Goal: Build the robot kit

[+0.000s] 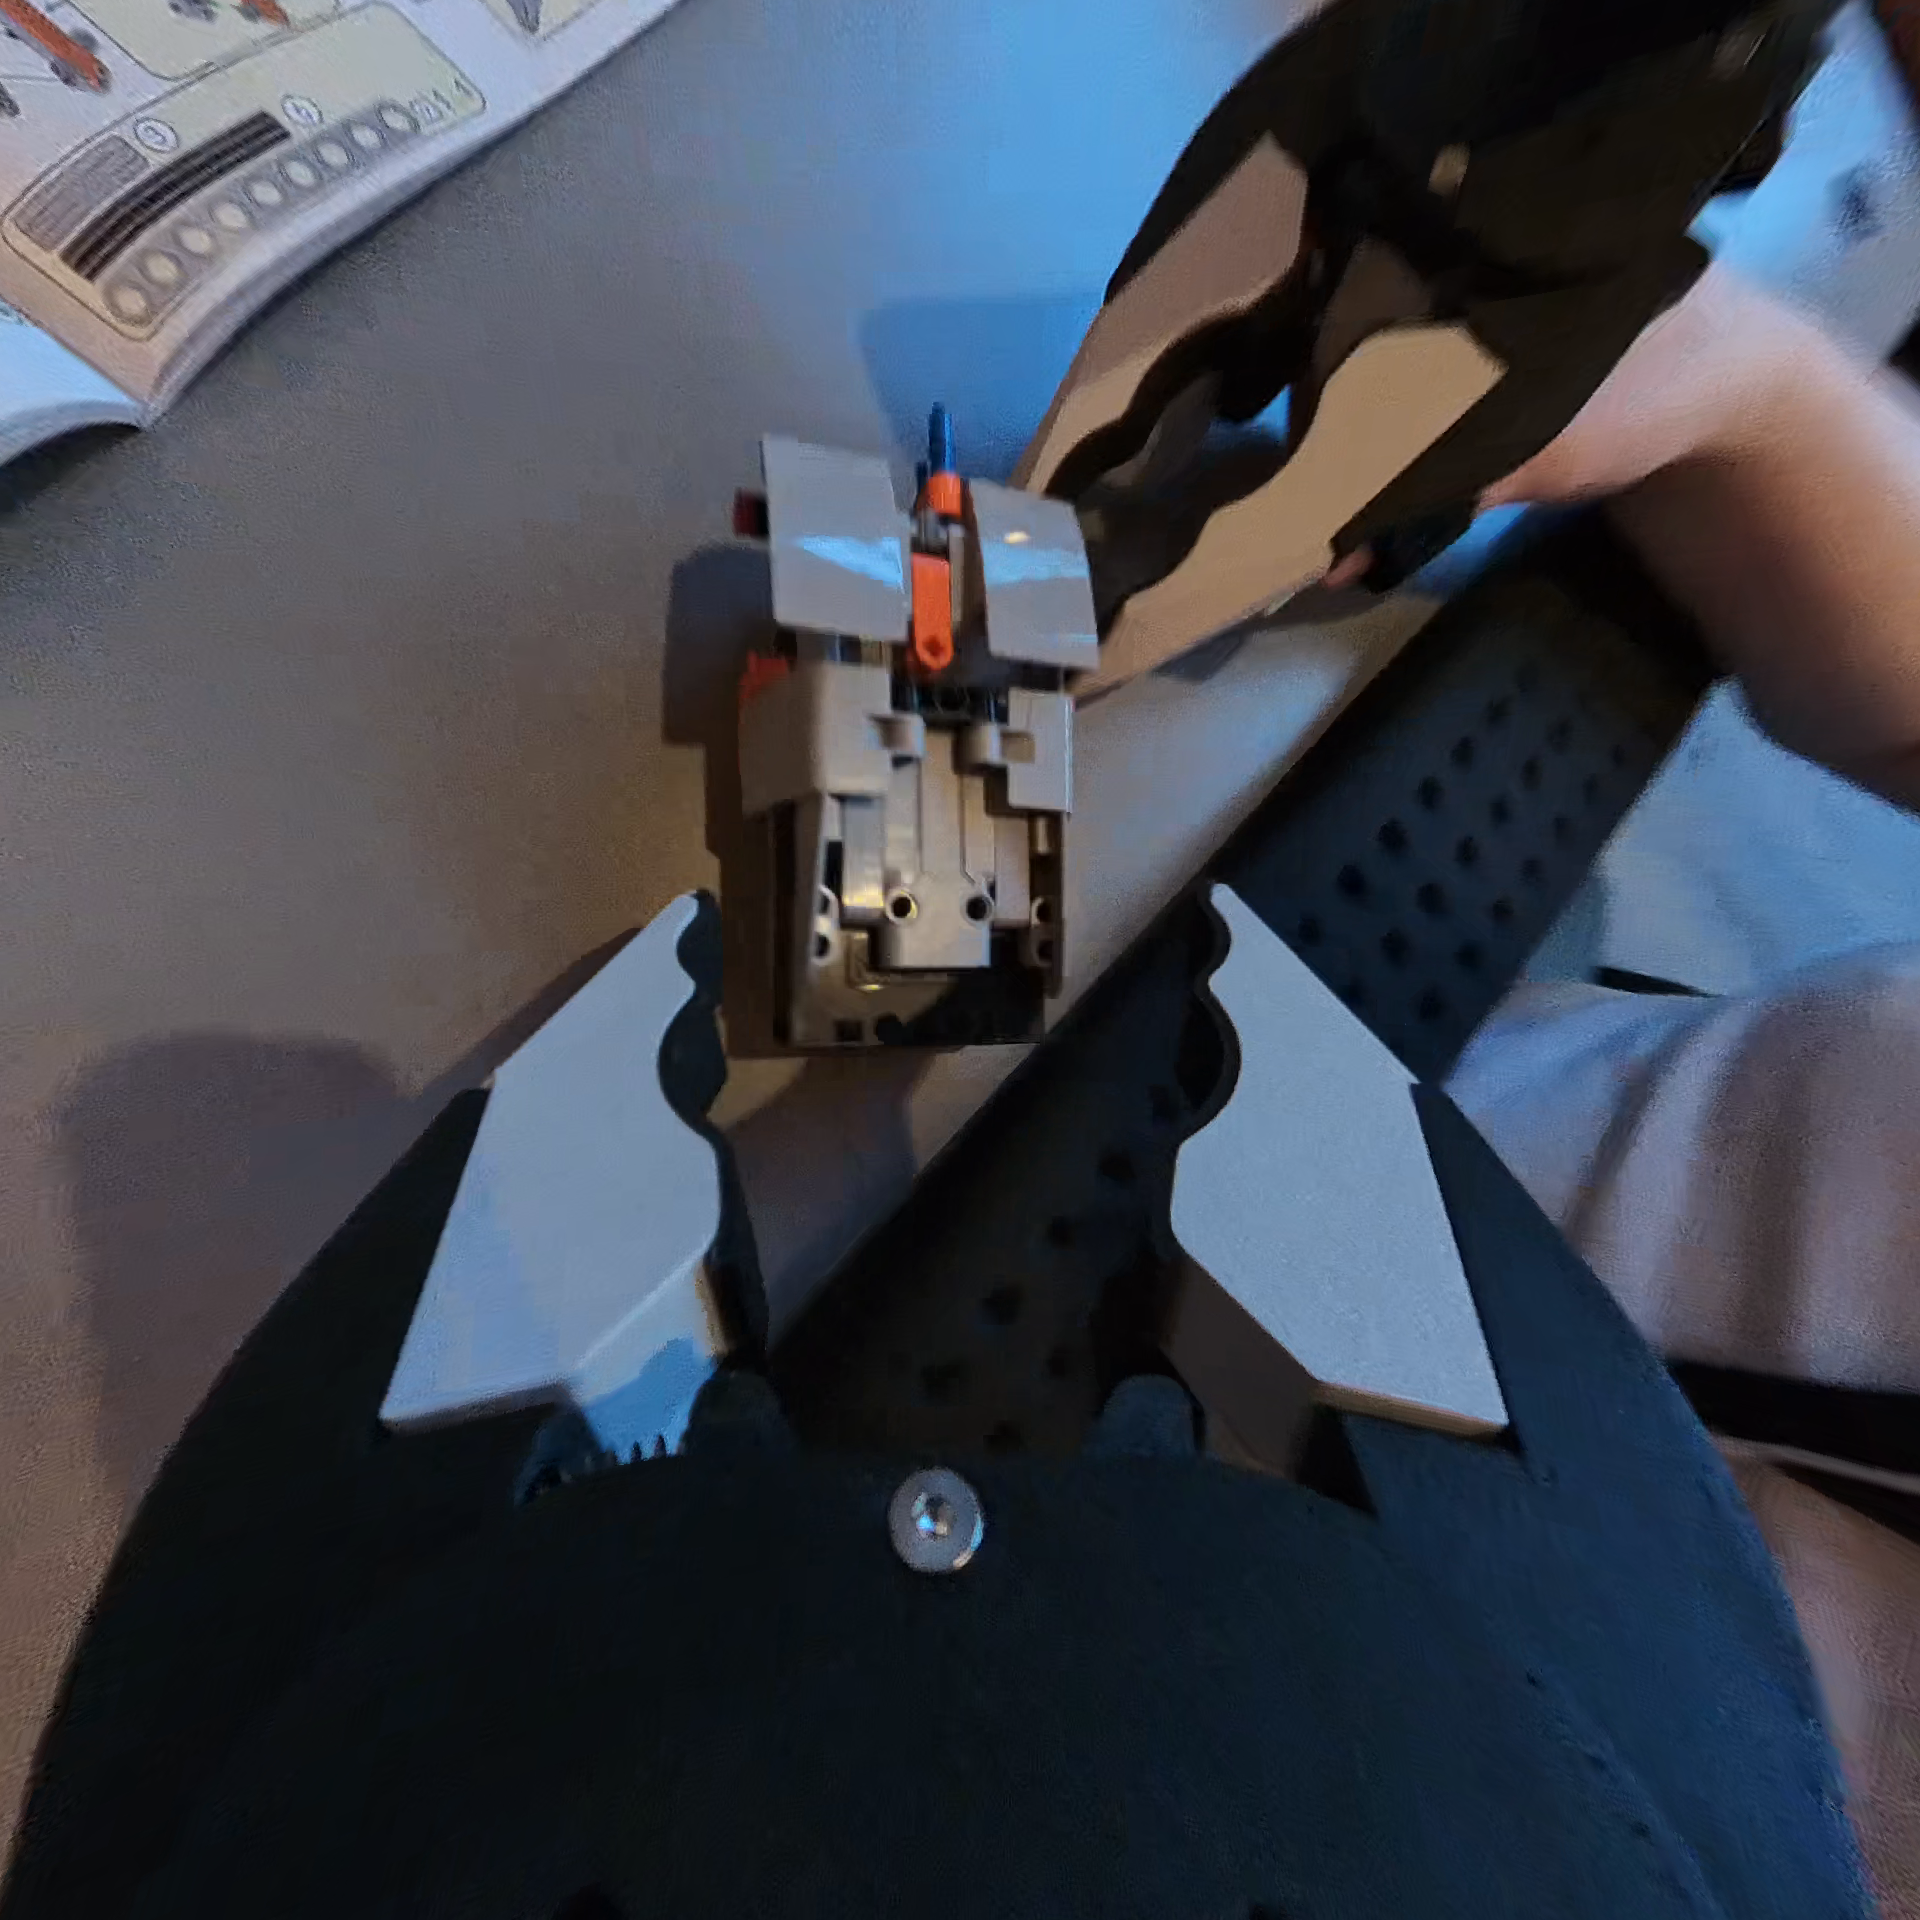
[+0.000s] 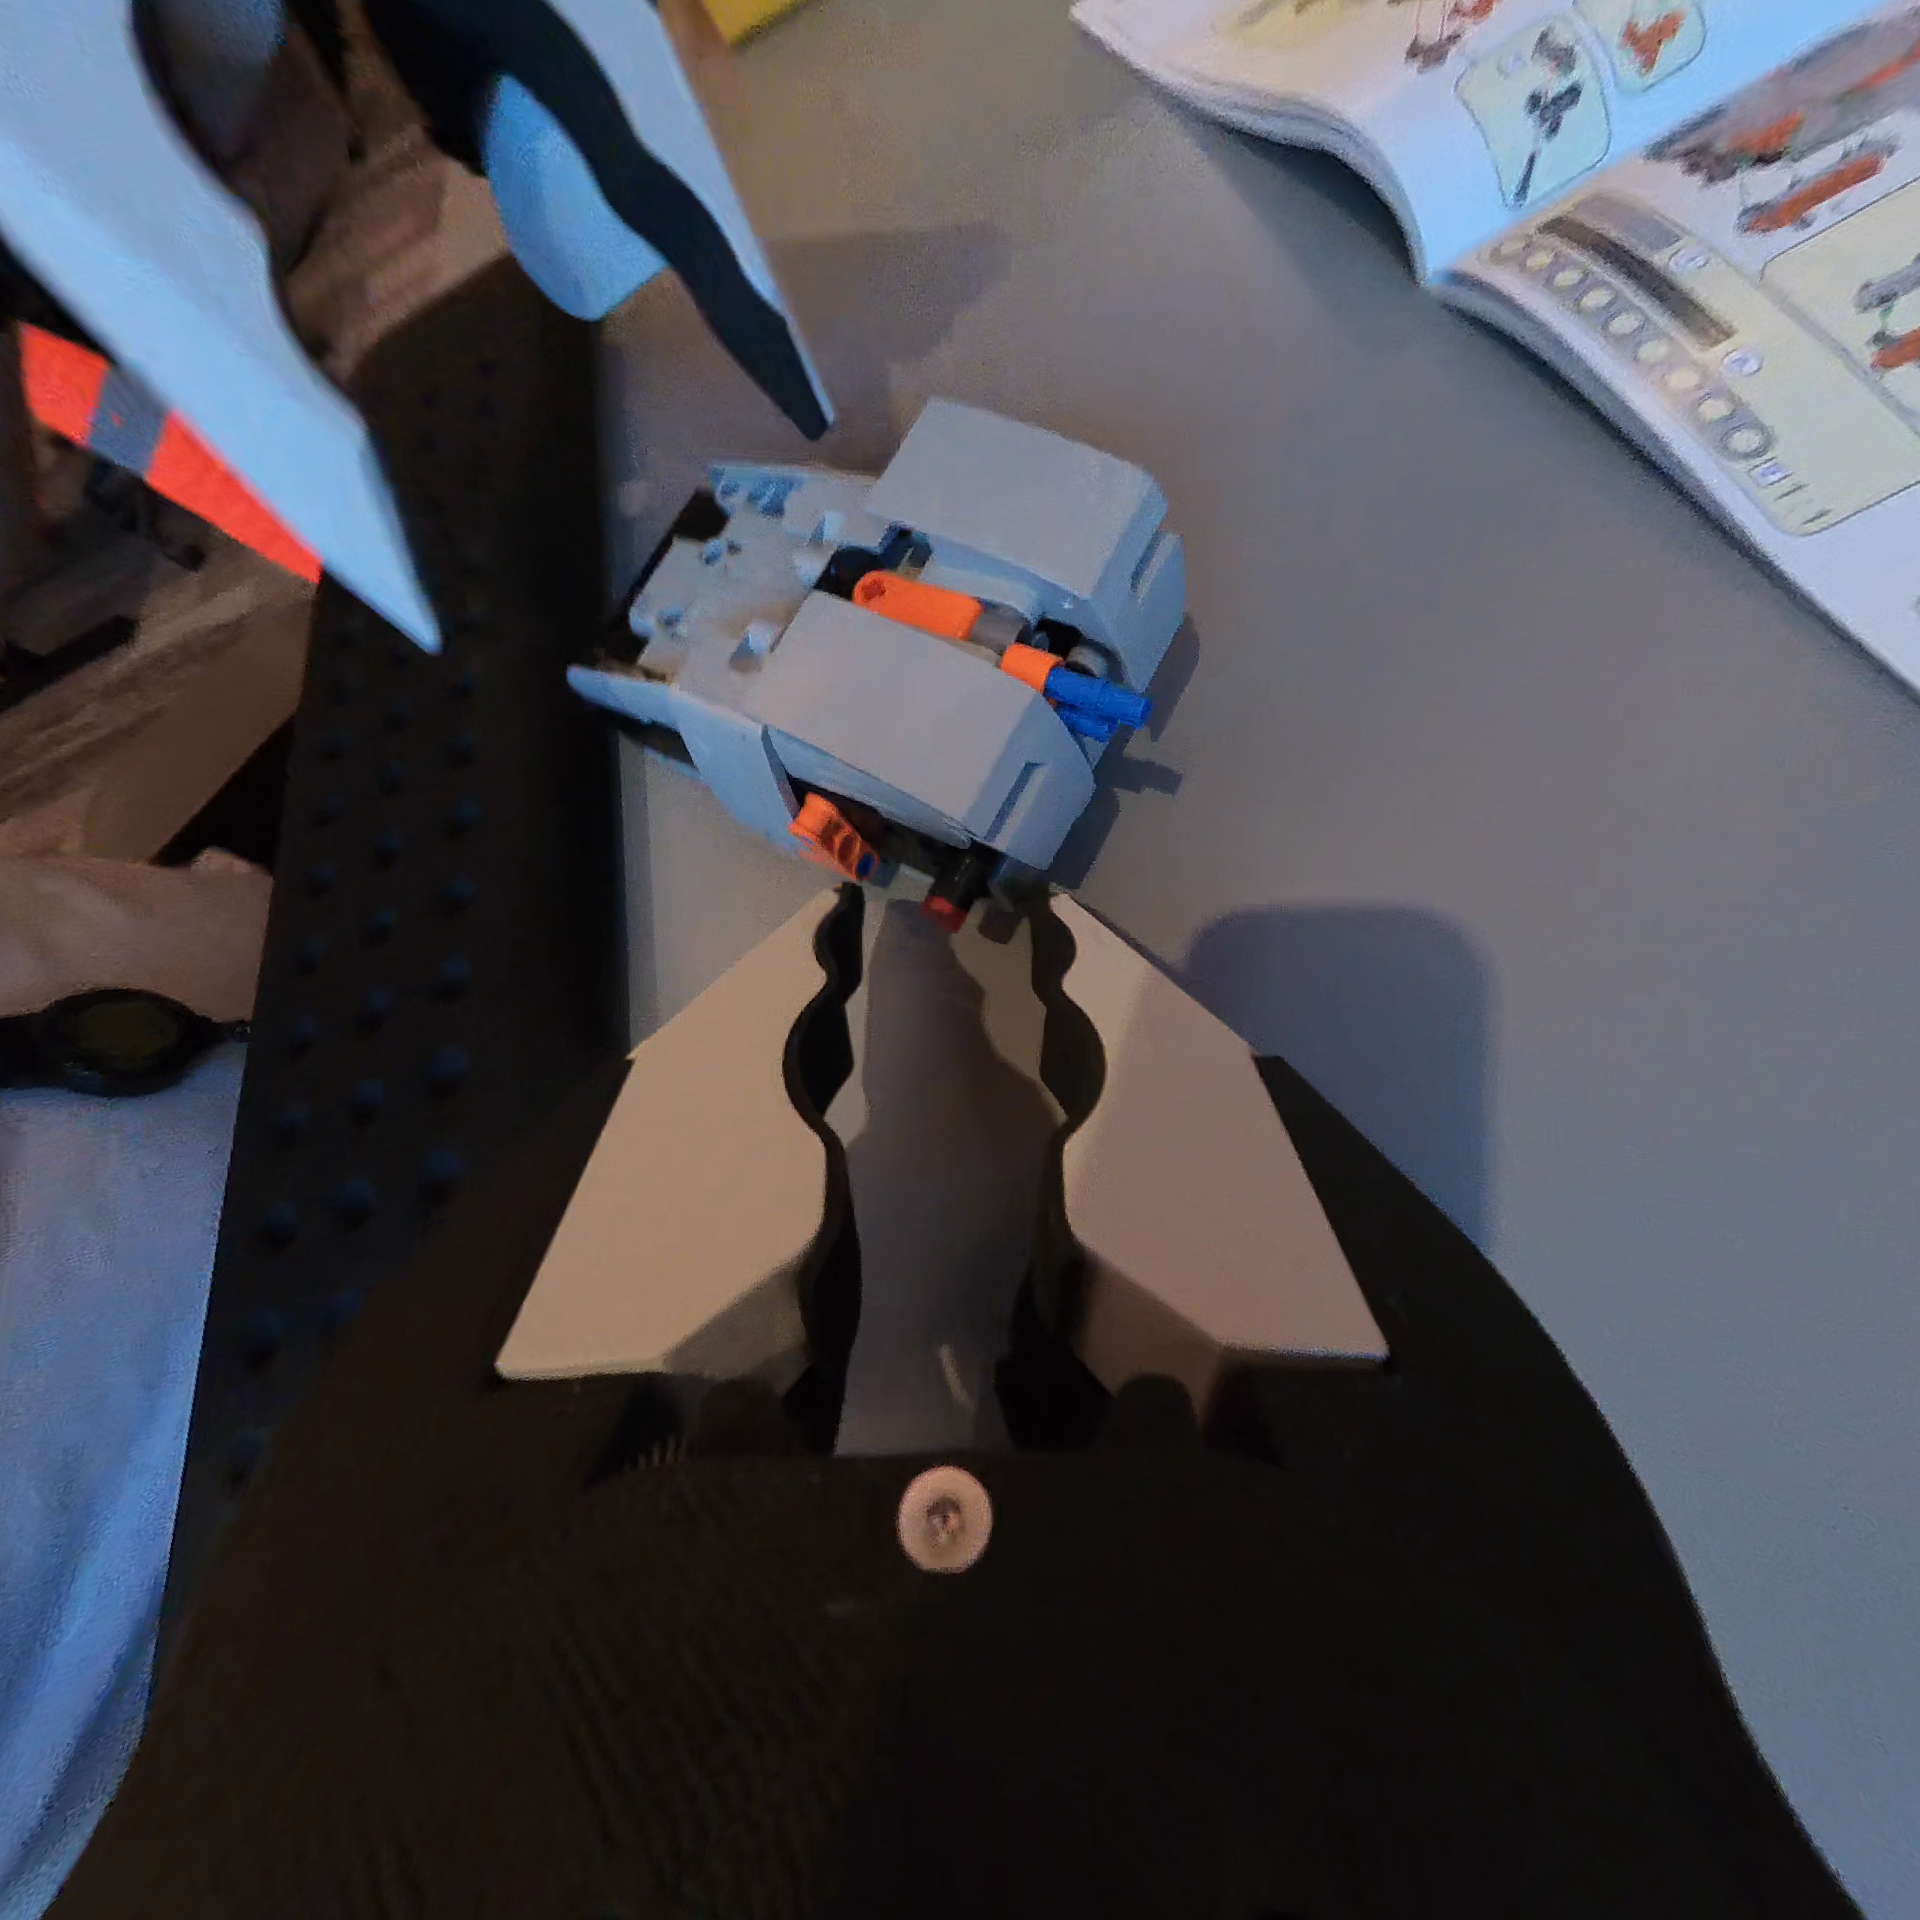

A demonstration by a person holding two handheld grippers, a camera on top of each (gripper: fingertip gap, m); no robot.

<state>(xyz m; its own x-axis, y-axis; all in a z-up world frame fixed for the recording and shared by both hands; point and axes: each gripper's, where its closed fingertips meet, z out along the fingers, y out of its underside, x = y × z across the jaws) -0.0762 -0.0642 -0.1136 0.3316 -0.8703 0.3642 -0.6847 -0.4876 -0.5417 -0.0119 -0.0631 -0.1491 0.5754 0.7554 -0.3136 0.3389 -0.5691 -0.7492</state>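
Left gripper [image 1: 951, 935] jaws spread wide, empty, tips flanking the near end of the grey brick model [image 1: 909, 748] without touching. Right gripper [image 2: 951, 904] jaws parted, empty, tips just short of the model's red-and-orange pin end. Model sat on the bench [image 1: 364, 727] close to its edge, beside a black perforated strip [image 1: 1455, 831]. Risk, as a judgement: a nudge from either side could shove it off the edge or pop its loose panels. Bench grey, matte; open instruction booklet [image 1: 187, 177] further back. Dim bluish light.
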